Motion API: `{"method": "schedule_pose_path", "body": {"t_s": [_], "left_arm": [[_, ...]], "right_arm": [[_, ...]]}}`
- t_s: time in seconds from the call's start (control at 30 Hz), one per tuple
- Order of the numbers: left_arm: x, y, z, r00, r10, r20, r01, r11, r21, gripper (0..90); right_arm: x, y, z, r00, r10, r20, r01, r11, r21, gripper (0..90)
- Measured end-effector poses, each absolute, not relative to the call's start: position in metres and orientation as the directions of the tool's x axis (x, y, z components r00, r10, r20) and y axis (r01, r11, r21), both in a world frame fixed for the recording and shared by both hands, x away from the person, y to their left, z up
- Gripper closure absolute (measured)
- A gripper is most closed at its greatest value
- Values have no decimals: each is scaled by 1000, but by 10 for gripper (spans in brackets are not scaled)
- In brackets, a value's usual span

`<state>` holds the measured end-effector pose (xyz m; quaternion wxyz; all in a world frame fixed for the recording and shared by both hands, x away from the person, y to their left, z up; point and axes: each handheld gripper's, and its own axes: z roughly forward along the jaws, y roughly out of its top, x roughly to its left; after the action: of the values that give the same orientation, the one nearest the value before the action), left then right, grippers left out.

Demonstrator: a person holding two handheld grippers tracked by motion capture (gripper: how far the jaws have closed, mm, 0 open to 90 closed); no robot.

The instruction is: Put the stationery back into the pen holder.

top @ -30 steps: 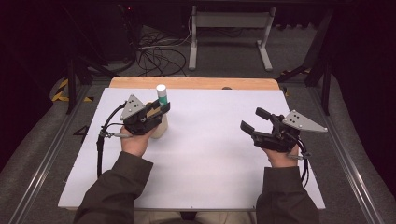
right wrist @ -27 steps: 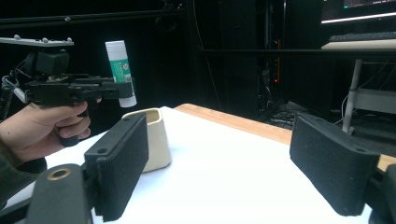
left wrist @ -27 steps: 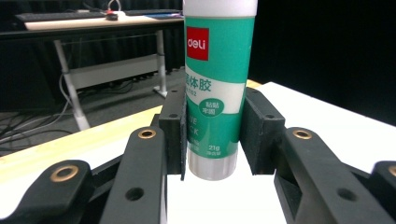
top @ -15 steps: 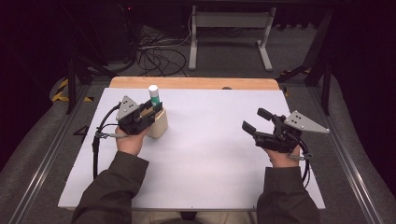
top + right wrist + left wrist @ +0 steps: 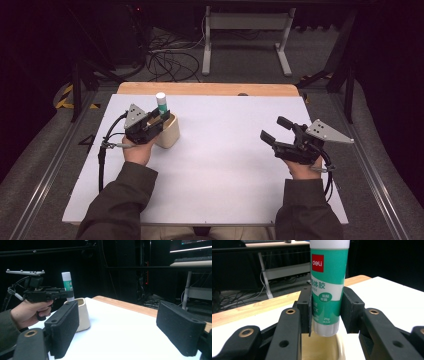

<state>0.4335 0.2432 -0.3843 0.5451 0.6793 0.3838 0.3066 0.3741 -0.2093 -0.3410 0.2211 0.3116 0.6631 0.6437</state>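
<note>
A green and white glue stick (image 5: 161, 102) (image 5: 327, 285) stands upright between the pads of my left gripper (image 5: 161, 116) (image 5: 325, 312), which is shut on it. Its lower end hangs just over the mouth of a cream cup (image 5: 170, 134) (image 5: 322, 347) on the left part of the white table top (image 5: 225, 175). My right gripper (image 5: 272, 128) (image 5: 117, 327) is held above the right side of the table, open with nothing between its jaws. The right gripper view looks across at the glue stick (image 5: 67, 285), the cup (image 5: 83, 315) and the left gripper (image 5: 66, 293).
A wooden strip (image 5: 210, 89) runs along the table's far edge. Beyond it lie floor cables (image 5: 170, 60) and a white metal stand (image 5: 245, 30). Bare white surface lies between the two grippers. A cable (image 5: 102, 160) trails from the left gripper.
My left gripper has shifted a little to the left with the glue stick, bringing its lower end over the cup's mouth. The right gripper has stayed nearly still and open.
</note>
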Motion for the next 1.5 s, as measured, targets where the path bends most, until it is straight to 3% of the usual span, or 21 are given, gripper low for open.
{"method": "schedule_pose_path", "body": {"t_s": [1.5], "left_arm": [[452, 248, -415, 475, 880, -18, 296, -141, 945, 647]], "right_arm": [[373, -211, -341, -704, 702, 109, 131, -23, 991, 193]]}}
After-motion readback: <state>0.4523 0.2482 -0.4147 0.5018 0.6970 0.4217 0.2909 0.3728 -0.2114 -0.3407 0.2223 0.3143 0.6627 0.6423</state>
